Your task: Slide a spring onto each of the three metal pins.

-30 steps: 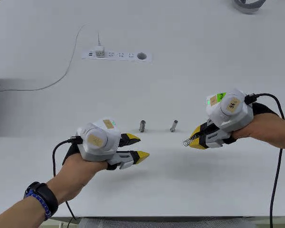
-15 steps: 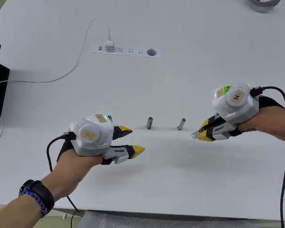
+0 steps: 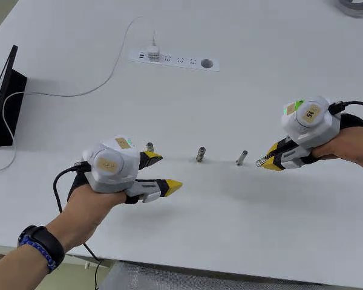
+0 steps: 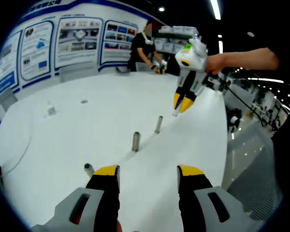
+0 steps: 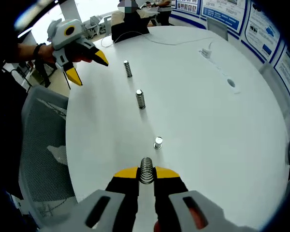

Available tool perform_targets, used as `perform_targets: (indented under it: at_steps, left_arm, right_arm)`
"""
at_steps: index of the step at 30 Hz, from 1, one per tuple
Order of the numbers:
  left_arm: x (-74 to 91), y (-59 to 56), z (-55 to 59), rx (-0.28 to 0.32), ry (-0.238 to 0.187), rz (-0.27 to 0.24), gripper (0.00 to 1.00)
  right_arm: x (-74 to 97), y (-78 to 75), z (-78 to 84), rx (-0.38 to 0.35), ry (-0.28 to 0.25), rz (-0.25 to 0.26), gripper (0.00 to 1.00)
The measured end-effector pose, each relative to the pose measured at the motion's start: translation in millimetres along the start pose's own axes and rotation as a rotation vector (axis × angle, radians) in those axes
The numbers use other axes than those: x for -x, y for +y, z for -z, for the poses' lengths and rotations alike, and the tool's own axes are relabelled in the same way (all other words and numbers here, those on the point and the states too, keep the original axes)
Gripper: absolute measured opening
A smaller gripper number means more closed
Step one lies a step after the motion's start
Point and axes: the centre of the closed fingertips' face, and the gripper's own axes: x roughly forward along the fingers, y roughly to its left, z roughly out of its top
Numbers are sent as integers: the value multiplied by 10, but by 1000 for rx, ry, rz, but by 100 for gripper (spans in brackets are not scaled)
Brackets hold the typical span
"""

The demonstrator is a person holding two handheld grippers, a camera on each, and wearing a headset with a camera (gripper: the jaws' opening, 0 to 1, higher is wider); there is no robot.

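Gripped small coiled steel spring (image 5: 146, 170) in yellow-tipped rt claw (image 3: 271, 162), near bare silver metal pin (image 3: 241, 158); held lt claw (image 3: 165, 171) wide open, empty, above white surface (image 3: 230, 229), beside two spring-fitted pins (image 3: 200, 154).

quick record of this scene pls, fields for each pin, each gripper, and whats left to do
layout: three upright pins in a row on the white table
pin by left gripper: spring on it
middle pin: spring on it
pin by right gripper: bare
right gripper: shut on a spring, pointed at the bare pin, not touching it
left gripper: open, empty
left to do: one pin needs its spring
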Motion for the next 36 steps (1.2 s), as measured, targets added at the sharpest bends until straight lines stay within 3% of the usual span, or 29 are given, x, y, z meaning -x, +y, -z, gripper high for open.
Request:
perform_targets:
  at_steps: [7, 16, 25, 36]
  left_arm:
    - [106, 71, -2, 17, -8, -25, 52]
    - [290, 286, 60, 43, -15, -80, 55]
    - [413, 417, 86, 60, -21, -118, 57]
    - [512, 485, 126, 81, -29, -143, 57]
  right_arm:
    - [0, -79, -72, 6, 8, 10, 13]
    - [-17, -126, -128, 25, 20, 9, 13]
    - [-60, -172, -183, 41, 27, 3, 13]
    - [-126, -155, -247, 60, 36, -10, 13]
